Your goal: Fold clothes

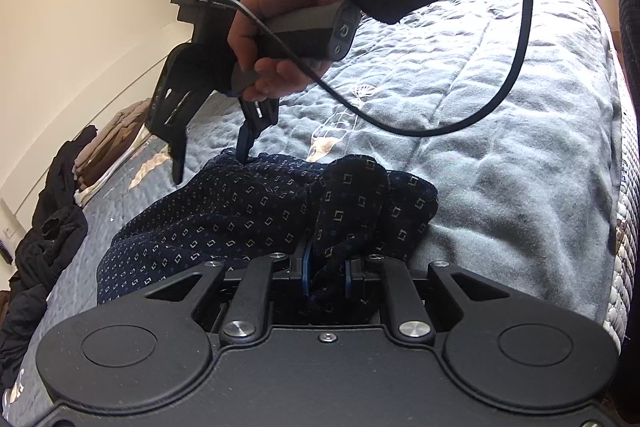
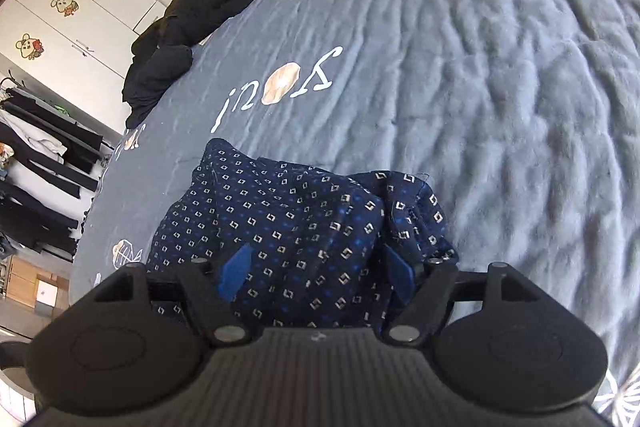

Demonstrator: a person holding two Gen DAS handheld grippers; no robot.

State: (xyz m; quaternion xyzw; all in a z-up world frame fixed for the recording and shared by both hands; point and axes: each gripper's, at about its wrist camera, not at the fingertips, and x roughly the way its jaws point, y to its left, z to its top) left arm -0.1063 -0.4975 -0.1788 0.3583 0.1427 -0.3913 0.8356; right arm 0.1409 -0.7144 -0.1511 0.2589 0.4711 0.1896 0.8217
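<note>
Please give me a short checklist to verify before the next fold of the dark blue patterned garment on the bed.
1. Left gripper is shut on the garment: ok.
2. Right gripper is open, with cloth between its pads: ok.
3. Garment lies flat for folding: not ok, it is bunched.
4. Bed cover beyond the garment is bare: ok.
5. Black clothes lie apart from the garment: ok.
6. Cable hangs away from the garment: cannot tell.
</note>
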